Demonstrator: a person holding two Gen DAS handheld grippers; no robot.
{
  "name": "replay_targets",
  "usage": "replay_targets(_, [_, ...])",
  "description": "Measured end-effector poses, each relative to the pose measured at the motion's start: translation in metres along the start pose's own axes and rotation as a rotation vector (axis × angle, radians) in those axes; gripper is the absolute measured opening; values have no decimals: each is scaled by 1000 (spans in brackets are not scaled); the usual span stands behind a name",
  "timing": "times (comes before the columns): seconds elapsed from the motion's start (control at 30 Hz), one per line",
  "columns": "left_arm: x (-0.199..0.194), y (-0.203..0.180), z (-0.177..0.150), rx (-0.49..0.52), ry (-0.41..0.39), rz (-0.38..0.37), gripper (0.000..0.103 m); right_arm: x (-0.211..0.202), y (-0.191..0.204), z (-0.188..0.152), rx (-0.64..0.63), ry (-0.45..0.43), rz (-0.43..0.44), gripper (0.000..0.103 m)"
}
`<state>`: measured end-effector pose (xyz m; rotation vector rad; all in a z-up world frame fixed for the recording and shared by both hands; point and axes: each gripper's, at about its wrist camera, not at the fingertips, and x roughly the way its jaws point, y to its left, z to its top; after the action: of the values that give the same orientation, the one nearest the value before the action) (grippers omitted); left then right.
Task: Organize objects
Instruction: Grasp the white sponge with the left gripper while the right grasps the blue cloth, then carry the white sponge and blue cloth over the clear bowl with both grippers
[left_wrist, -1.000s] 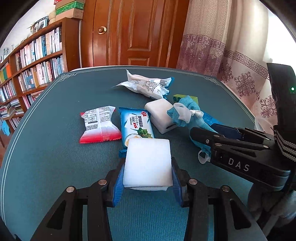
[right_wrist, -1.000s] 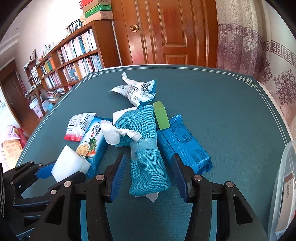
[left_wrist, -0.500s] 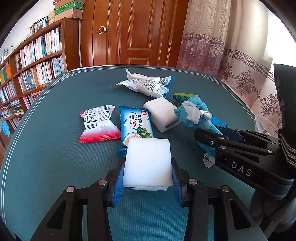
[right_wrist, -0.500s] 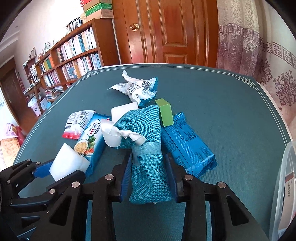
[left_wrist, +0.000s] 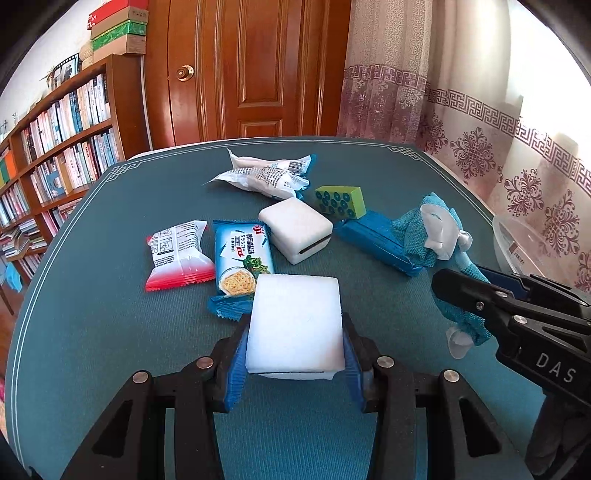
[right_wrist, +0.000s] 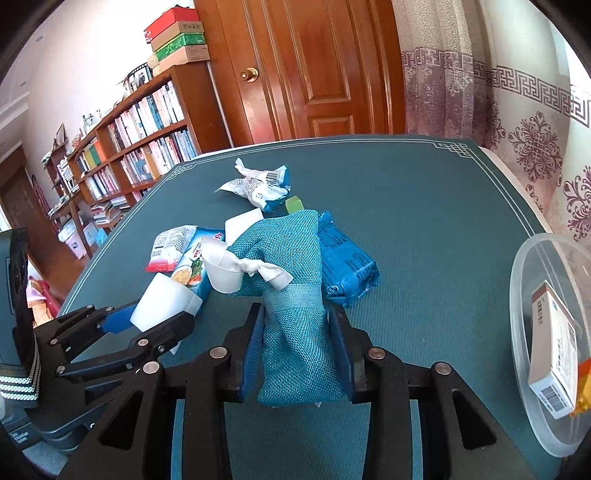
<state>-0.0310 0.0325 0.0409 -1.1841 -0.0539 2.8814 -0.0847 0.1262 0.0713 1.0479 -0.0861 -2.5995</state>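
Observation:
A white foam block (left_wrist: 293, 325) sits between the blue pads of my left gripper (left_wrist: 293, 334), which is shut on it just above the teal table (left_wrist: 92, 332). My right gripper (right_wrist: 295, 317) is shut on the lower end of a teal woven pouch (right_wrist: 295, 258) tied with a white ribbon (right_wrist: 236, 269). The pouch hangs lifted beside the pile and shows in the left wrist view as the pouch (left_wrist: 417, 229) at the right. The left gripper (right_wrist: 155, 321) with its block (right_wrist: 162, 306) appears at the lower left of the right wrist view.
On the table lie a red-and-white snack packet (left_wrist: 177, 254), a blue cracker packet (left_wrist: 242, 258), a white box (left_wrist: 299, 229), a green block (left_wrist: 340, 201), a blue packet (left_wrist: 373, 236) and a crumpled white packet (left_wrist: 266, 175). A clear plastic tub (right_wrist: 524, 295) holding a carton (right_wrist: 554, 347) stands at the right.
My right gripper closed onto the teal pouch and carried it off the pile toward the right, uncovering the green block and blue packet. The left gripper kept still with its block.

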Motion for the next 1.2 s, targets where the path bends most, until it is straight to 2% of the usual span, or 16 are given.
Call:
replay_targets(0.5, [-18,-50,2,103,-24,-30,47,-61,-26,-15,64,-83,-27,37])
replay_targets(1.2, [-25,-113,6,235,-39,-55,47,-116,-86,-31,171,-170,-110,37])
